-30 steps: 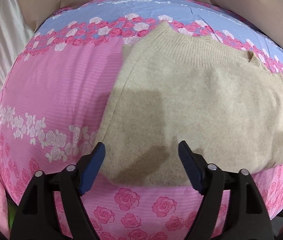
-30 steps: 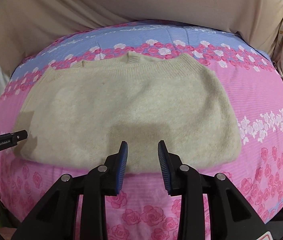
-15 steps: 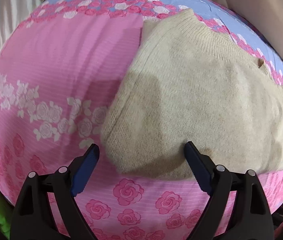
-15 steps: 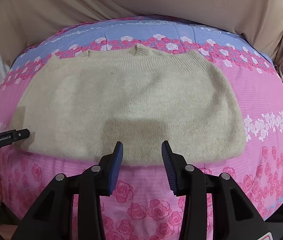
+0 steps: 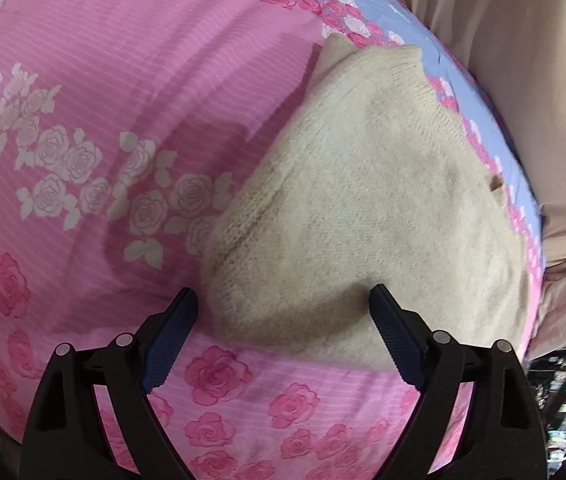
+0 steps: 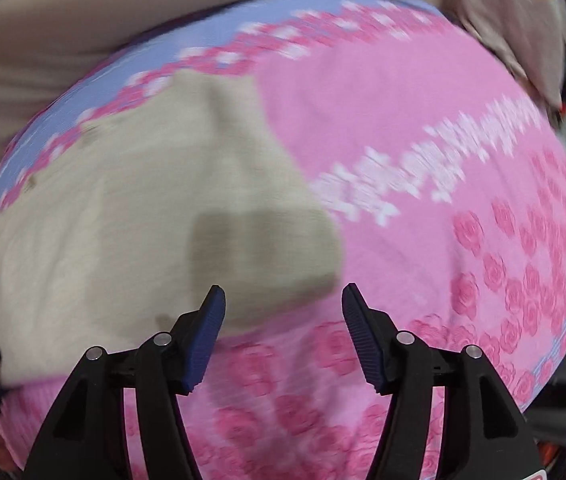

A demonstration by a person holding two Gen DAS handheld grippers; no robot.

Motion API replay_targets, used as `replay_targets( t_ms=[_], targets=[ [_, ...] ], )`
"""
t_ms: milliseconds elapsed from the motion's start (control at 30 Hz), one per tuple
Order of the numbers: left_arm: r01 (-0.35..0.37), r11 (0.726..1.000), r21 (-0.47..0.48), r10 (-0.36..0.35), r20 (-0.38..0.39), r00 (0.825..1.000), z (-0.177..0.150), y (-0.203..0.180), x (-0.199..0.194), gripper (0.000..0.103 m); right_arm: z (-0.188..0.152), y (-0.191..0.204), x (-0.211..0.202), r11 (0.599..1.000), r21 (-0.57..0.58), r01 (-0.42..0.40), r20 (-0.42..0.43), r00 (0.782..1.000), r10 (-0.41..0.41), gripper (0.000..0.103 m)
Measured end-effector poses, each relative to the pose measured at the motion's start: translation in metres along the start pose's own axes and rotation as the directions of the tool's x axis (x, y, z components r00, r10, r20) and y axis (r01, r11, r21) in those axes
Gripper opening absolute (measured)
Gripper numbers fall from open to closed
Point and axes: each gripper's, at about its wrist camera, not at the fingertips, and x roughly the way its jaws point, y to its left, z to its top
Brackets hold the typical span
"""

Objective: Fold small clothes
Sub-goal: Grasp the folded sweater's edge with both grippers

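A beige knitted sweater (image 5: 363,220) lies flat on a pink bed cover with a rose print (image 5: 123,80). My left gripper (image 5: 283,308) hangs open just above the sweater's near left corner, its jaws wide apart on either side of that corner and not pressing it. In the blurred right wrist view the sweater (image 6: 123,220) fills the left half. My right gripper (image 6: 283,300) hovers over the sweater's near right corner with its jaws opening and nothing pinched between them.
A blue band with roses (image 5: 423,40) runs along the cover's far edge. Beige cloth (image 5: 523,80) rises behind the bed. Dark clutter (image 5: 563,392) sits beyond the bed's right edge. Bare pink cover (image 6: 443,160) stretches right of the sweater.
Both grippers swung outward and down toward the sweater's near corners, left to the left corner, right to the right corner. The right gripper's jaws spread wider. The sweater has not moved.
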Motion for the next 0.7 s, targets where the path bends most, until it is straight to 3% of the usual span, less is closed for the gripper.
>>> replay_targets(
  t_ms=[33, 133, 167, 200, 233, 267, 333, 433, 533, 600, 667, 700],
  targets=[
    [0.022, 1.0, -0.009, -0.022, -0.004, 1.0, 0.002, -0.002, 0.002, 0.071, 0.003, -0.007, 0.008, 0.997, 0.044, -0.061, -0.027, 0.998, 0.062, 0.062],
    [0.043, 0.998, -0.04, -0.044, -0.031, 0.999, 0.009, -0.002, 0.005, 0.057, 0.007, -0.009, 0.03, 0.971, 0.138, -0.196, -0.071, 0.976, 0.207, 0.064],
    [0.052, 0.997, -0.053, -0.054, -0.038, 0.998, 0.012, -0.002, 0.006, 0.04, 0.008, -0.005, 0.033, 0.969, 0.147, -0.197, -0.066, 0.976, 0.208, 0.064],
    [0.071, 0.995, -0.066, -0.074, -0.05, 0.996, 0.015, 0.0, 0.006, 0.032, 0.01, -0.001, 0.031, 0.968, 0.139, -0.21, -0.048, 0.975, 0.219, 0.053],
    [0.107, 0.988, -0.109, -0.113, -0.055, 0.992, 0.02, 0.003, 0.004, 0.024, 0.017, 0.006, 0.027, 0.959, 0.129, -0.251, -0.059, 0.964, 0.26, 0.024],
    [0.131, 0.982, -0.134, -0.138, -0.045, 0.989, 0.023, 0.004, -0.003, 0.021, 0.021, 0.01, 0.016, 0.956, 0.124, -0.265, -0.036, 0.962, 0.271, 0.024],
    [0.195, 0.971, -0.138, -0.198, -0.009, 0.98, 0.028, 0.001, -0.029, 0.019, 0.031, 0.017, -0.023, 0.947, 0.06, -0.316, 0.039, 0.949, 0.314, 0.019],
    [0.228, 0.966, -0.12, -0.23, 0.001, 0.973, 0.027, -0.002, -0.058, 0.019, 0.036, 0.023, -0.062, 0.957, -0.077, -0.278, 0.088, 0.955, 0.285, 0.018],
    [0.151, 0.98, -0.127, -0.158, -0.05, 0.986, 0.017, 0.011, -0.038, 0.019, 0.023, 0.012, -0.016, 0.978, -0.108, -0.18, -0.01, 0.984, 0.18, 0.022],
    [0.102, 0.978, -0.181, -0.124, -0.113, 0.986, 0.006, 0.027, 0.0, 0.02, 0.009, -0.009, 0.024, 0.987, -0.069, -0.142, -0.113, 0.985, 0.134, 0.024],
    [0.122, 0.974, -0.188, -0.139, -0.077, 0.987, 0.001, 0.031, 0.003, 0.028, 0.004, -0.018, 0.019, 0.984, 0.003, -0.176, -0.08, 0.981, 0.176, 0.029],
    [0.112, 0.977, -0.18, -0.125, -0.062, 0.99, 0.003, 0.028, -0.003, 0.031, 0.005, -0.018, 0.006, 0.986, 0.008, -0.164, -0.051, 0.985, 0.164, 0.036]
  ],
)
